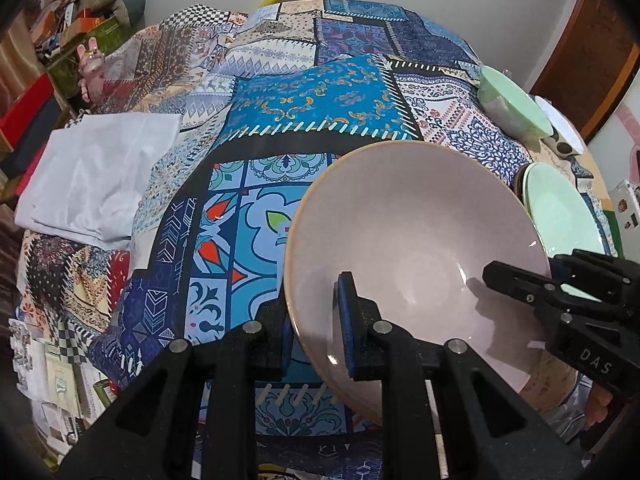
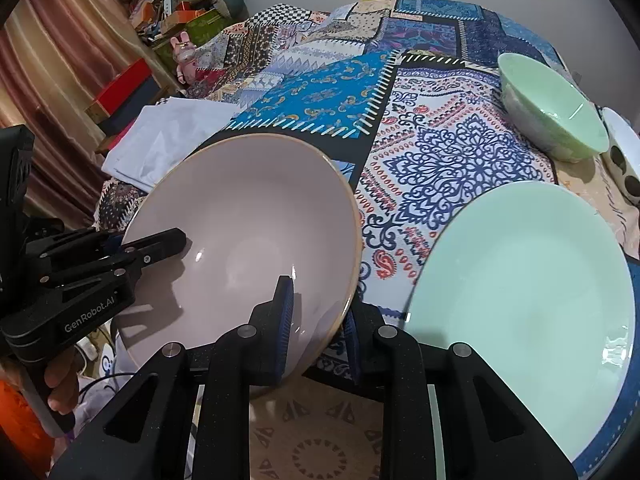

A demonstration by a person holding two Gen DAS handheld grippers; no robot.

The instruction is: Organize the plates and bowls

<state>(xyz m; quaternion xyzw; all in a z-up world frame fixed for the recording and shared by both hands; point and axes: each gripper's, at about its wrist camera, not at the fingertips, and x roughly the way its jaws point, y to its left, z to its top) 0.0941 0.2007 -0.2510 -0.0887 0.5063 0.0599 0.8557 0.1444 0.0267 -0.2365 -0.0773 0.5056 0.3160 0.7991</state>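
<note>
A large pale pink bowl (image 1: 416, 248) is held tilted above the patchwork tablecloth (image 1: 304, 104). My left gripper (image 1: 320, 324) is shut on its left rim, one pad inside and one outside. My right gripper (image 2: 318, 320) is shut on its right rim (image 2: 248, 232) the same way. Each gripper shows in the other's view: the right one (image 1: 560, 300) and the left one (image 2: 80, 280). A mint green plate (image 2: 524, 296) lies on the table to the right of the pink bowl. A mint green bowl (image 2: 552, 108) stands behind it.
A white bowl with dark spots (image 2: 620, 152) stands at the far right, beside the green bowl. A folded white cloth (image 1: 100, 176) lies on the left of the table. Boxes and a pink rabbit toy (image 1: 92, 68) crowd the back left, beyond the table.
</note>
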